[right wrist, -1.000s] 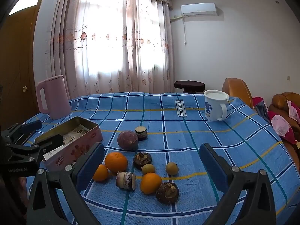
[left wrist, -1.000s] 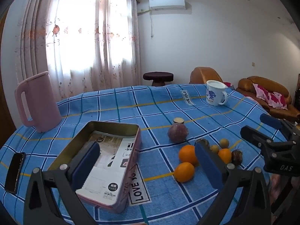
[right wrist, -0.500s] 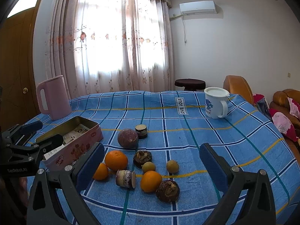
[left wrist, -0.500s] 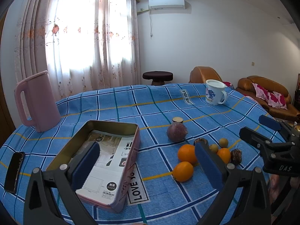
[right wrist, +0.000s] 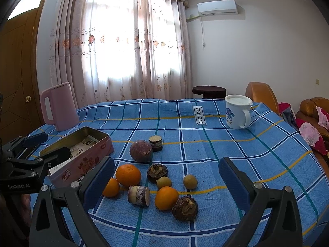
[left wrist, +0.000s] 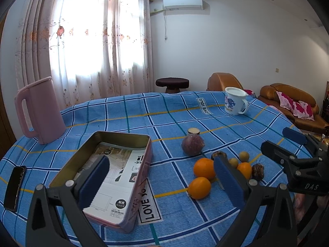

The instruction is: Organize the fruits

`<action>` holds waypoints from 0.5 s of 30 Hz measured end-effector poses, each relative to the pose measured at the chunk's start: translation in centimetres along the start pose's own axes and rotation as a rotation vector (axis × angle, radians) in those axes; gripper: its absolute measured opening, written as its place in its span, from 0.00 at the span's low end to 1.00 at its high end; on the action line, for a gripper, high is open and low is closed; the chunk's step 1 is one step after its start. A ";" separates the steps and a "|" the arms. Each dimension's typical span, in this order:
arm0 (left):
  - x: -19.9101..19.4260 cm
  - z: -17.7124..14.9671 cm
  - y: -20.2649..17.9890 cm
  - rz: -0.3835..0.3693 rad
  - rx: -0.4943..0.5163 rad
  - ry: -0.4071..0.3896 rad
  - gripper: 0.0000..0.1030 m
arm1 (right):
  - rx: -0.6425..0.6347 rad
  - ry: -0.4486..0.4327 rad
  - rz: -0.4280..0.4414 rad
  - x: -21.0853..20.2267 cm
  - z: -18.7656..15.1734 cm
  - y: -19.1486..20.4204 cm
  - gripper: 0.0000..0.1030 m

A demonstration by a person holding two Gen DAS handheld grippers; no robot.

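Blue checked tablecloth carries our fruits, clustered at three o'clock of the tin; our left gripper and right gripper gape wide, empty.

From my right wrist view, the open tin sits left on the table, with the kettle behind it. The fruit cluster lies right of the tin: an orange nearest it, a passion fruit behind. The mug stands far back right.
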State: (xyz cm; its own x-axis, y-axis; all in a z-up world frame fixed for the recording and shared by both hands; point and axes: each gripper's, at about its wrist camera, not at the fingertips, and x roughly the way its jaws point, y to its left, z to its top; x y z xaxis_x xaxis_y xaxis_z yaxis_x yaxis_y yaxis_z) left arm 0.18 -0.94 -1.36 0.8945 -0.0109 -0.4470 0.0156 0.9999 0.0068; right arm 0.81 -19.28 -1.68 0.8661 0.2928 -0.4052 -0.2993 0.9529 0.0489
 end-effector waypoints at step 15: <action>0.0 0.0 -0.2 -0.004 -0.005 0.005 1.00 | 0.000 0.007 0.007 0.1 -0.2 0.2 0.99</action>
State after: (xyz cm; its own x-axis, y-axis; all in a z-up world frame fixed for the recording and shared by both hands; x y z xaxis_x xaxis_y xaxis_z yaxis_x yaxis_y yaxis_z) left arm 0.21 -1.17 -1.40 0.8922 -0.0152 -0.4514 0.0172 0.9999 0.0003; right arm 0.76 -19.03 -1.90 0.8609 0.2992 -0.4115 -0.3055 0.9508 0.0522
